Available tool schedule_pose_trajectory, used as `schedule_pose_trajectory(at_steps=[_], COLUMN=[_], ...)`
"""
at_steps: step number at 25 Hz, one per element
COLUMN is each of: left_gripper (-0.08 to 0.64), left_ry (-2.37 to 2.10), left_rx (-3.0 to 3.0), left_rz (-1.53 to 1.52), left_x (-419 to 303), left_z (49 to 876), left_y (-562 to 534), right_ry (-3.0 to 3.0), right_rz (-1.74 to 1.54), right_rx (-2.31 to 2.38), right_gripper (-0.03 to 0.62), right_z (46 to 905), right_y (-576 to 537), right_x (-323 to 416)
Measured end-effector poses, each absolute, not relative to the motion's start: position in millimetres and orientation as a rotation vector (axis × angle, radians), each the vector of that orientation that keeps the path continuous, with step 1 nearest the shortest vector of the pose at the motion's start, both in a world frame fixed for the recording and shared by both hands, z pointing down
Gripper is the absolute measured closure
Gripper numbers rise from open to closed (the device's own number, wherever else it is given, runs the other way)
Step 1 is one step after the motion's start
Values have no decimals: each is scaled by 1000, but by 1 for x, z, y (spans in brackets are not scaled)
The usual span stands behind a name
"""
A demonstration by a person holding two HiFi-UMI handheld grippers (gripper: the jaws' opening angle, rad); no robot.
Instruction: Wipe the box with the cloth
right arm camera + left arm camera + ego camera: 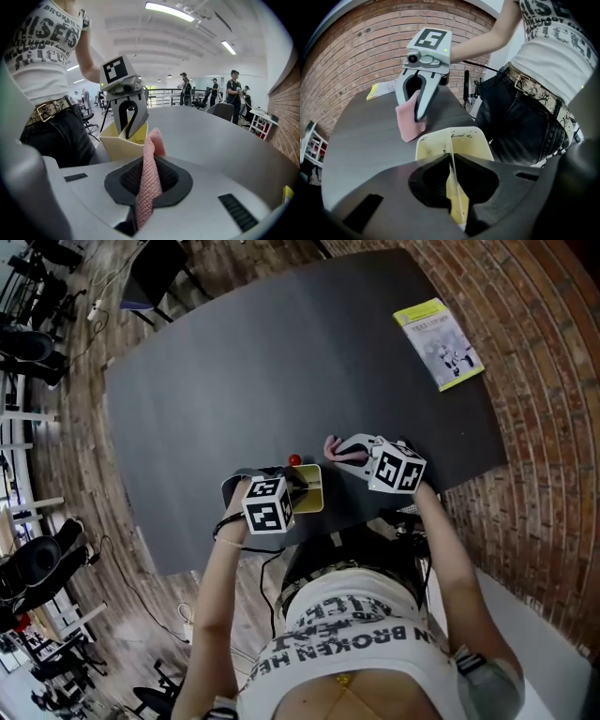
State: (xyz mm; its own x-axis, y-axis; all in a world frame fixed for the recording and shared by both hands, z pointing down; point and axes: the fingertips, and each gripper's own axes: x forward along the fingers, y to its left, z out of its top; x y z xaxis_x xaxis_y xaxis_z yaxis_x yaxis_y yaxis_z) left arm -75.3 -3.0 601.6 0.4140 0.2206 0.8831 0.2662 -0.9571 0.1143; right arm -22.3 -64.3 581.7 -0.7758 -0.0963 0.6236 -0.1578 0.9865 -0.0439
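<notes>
1. The box (465,141) is 1 open container of smooth pale yellow plastic, with thin walls and rounded corners, and dark specks along its rim. It stands at the near edge of the table (281,362), about the middle of that edge.
2. The cloth (148,187) is 1 pink piece with a knitted, net-like texture. It is soft and folded into a narrow strip, and it hangs just right of the box; I cannot tell if it touches the box.
3. There are 2 grippers, each grey and black, with 1 white cube of square black markers.
4. The left gripper (451,161) has its 2 jaws closed narrow on 1 thin wall of the box, and this wall is pinched between them.
5. The right gripper (149,164) has its 2 jaws closed on the cloth, whose free end stands up past the tips toward the box.
6. The table is dark, matte and flat, with rounded corners.
7. 1 yellow-green booklet (439,343) lies flat at the far right of the table, well apart from the box.
8. 1 small red round thing (294,460) sits just beyond the far side of the box.
</notes>
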Motion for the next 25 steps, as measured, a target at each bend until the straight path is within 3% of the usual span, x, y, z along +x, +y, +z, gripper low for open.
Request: schedule_pose_trajectory(at_steps=[14, 25], left_gripper=[541, 541], left_ry=[-713, -695], left_rx=[-2330, -2344], left_rz=[-1534, -1510], left_x=[-97, -98], left_z=[603, 607], left_y=[8, 6], right_ry=[-2340, -2281], right_rz=[-14, -75], right_rx=[-310, -377], right_gripper=[575, 575], right_z=[622, 635], right_y=[-47, -43], right_x=[-73, -74])
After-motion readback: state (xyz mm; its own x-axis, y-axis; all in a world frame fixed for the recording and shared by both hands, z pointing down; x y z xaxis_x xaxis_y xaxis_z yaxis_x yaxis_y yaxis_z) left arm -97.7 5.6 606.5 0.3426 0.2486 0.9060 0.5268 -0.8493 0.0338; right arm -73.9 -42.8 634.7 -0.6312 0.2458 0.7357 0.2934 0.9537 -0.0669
